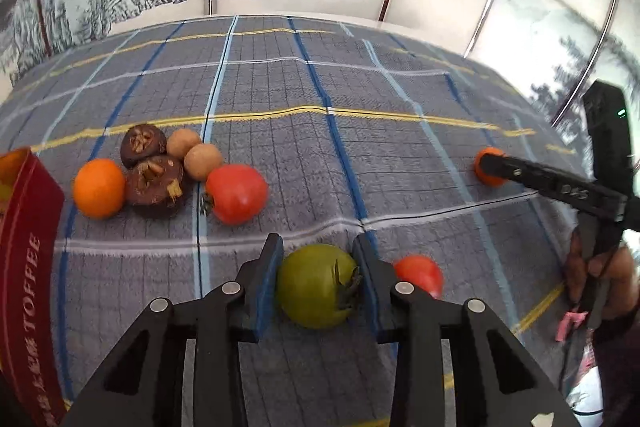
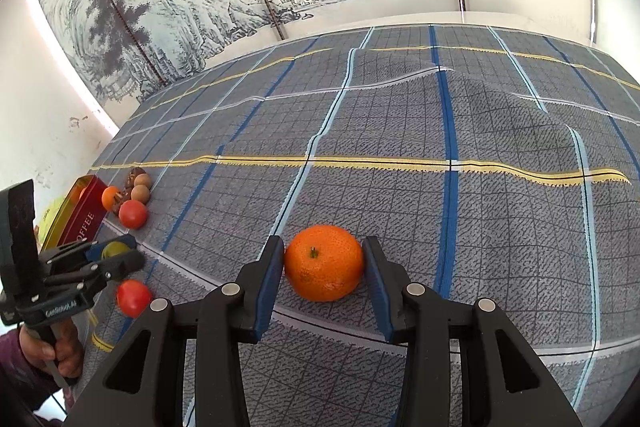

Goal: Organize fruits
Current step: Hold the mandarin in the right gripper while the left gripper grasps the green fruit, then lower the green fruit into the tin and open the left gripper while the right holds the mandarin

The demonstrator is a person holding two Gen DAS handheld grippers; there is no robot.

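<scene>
Domestic room: a table under a grey plaid woven cloth [image 2: 400, 131], backed across the upper frame by ink-landscape painted wall panels [image 2: 192, 7].

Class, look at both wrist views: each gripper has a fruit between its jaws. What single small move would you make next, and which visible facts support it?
Probably lift the left gripper slightly, carrying the green tomato toward the red tin. Its jaws already touch both sides of that fruit, and the tin stands open at the left, beside the clustered fruit. The right gripper also flanks its orange, but farther from the tin.
</scene>
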